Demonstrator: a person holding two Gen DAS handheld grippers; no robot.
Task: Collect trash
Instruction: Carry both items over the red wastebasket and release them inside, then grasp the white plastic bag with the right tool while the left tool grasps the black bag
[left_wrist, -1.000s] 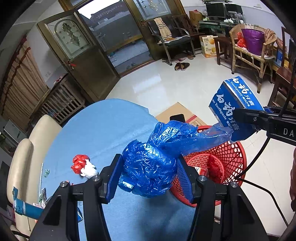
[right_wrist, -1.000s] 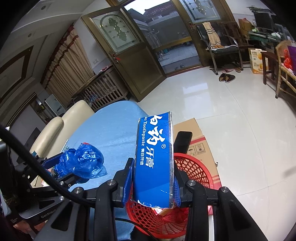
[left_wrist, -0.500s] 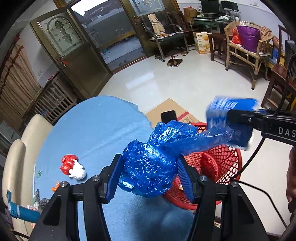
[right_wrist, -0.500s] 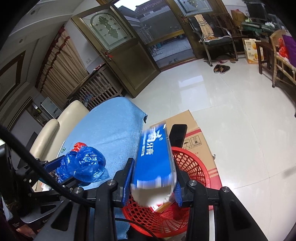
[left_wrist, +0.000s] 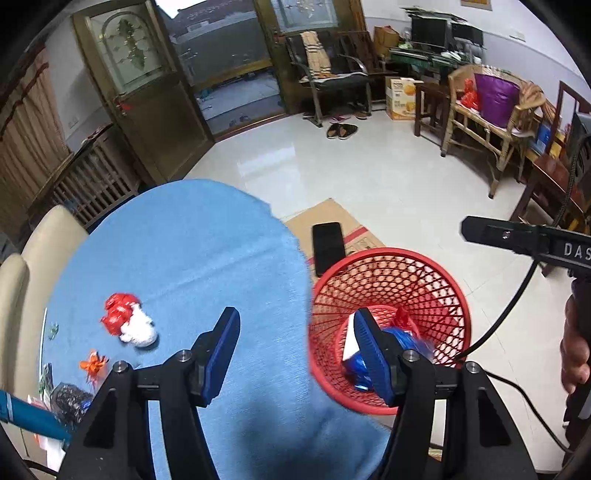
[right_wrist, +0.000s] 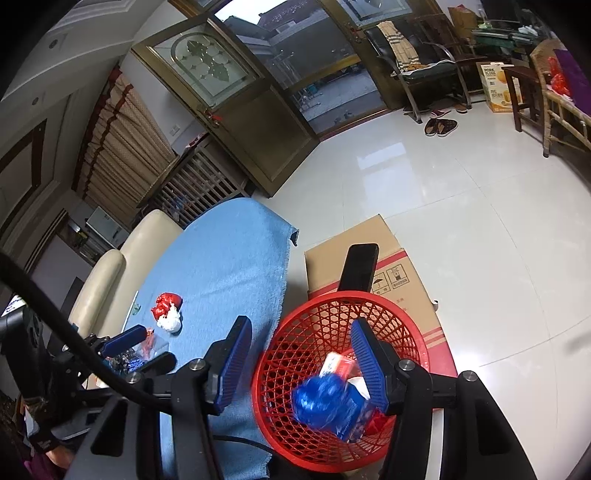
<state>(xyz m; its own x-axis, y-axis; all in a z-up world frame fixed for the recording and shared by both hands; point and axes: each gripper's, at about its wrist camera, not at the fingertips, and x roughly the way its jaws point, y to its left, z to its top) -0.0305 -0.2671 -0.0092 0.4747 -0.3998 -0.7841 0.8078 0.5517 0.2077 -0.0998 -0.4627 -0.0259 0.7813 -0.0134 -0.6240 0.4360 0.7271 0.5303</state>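
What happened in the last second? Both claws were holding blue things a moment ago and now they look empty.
Both let go. The left gripper dropped the blue plastic bag and the right gripper dropped the toothpaste box into the red basket; both jaws are opening, nothing between them. The red-and-white wad on the blue cloth stayed put.

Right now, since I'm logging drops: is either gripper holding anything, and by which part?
Nothing is held. The left gripper and right gripper are both opening with empty jaws; the blue plastic bag is in the red basket.
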